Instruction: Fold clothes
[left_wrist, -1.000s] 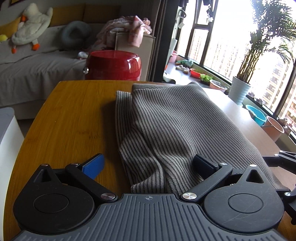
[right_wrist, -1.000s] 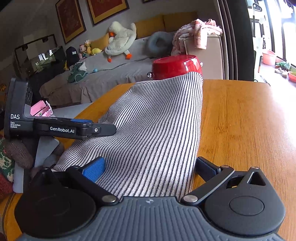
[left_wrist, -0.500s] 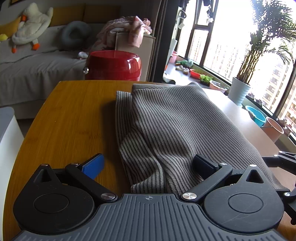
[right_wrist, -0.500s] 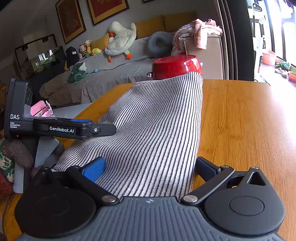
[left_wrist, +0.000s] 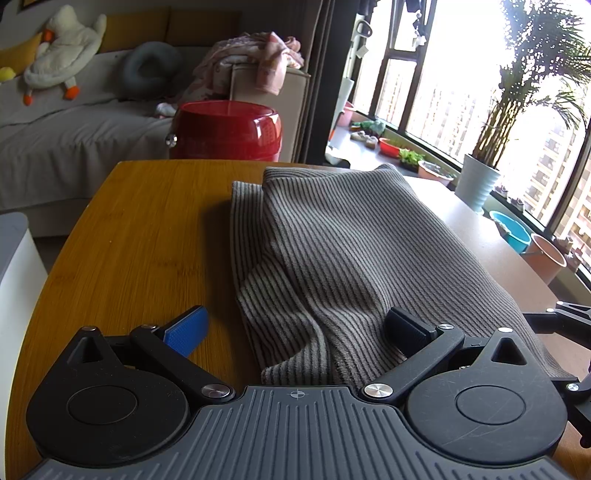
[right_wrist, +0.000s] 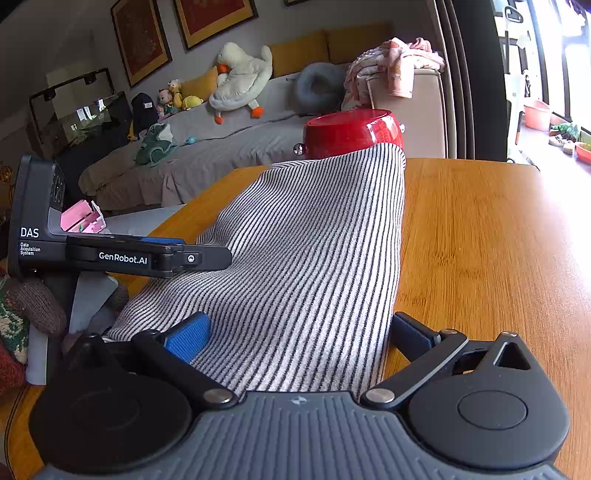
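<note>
A grey striped garment (left_wrist: 351, 251) lies lengthwise on the wooden table (left_wrist: 140, 236), folded over itself with a second layer showing along its left edge. My left gripper (left_wrist: 295, 332) is open at the garment's near end; its blue pad (left_wrist: 186, 330) rests over bare wood and the black finger sits on the cloth. In the right wrist view the same garment (right_wrist: 314, 251) runs away from me. My right gripper (right_wrist: 299, 336) is open and straddles its near end. The left gripper (right_wrist: 122, 256) shows side-on at the garment's left edge.
A red stool (left_wrist: 225, 129) stands just past the table's far edge. Behind it is a grey sofa (left_wrist: 74, 129) with a plush duck (right_wrist: 240, 77) and a heap of pink clothes (left_wrist: 255, 59). Potted plants (left_wrist: 480, 177) line the window to the right.
</note>
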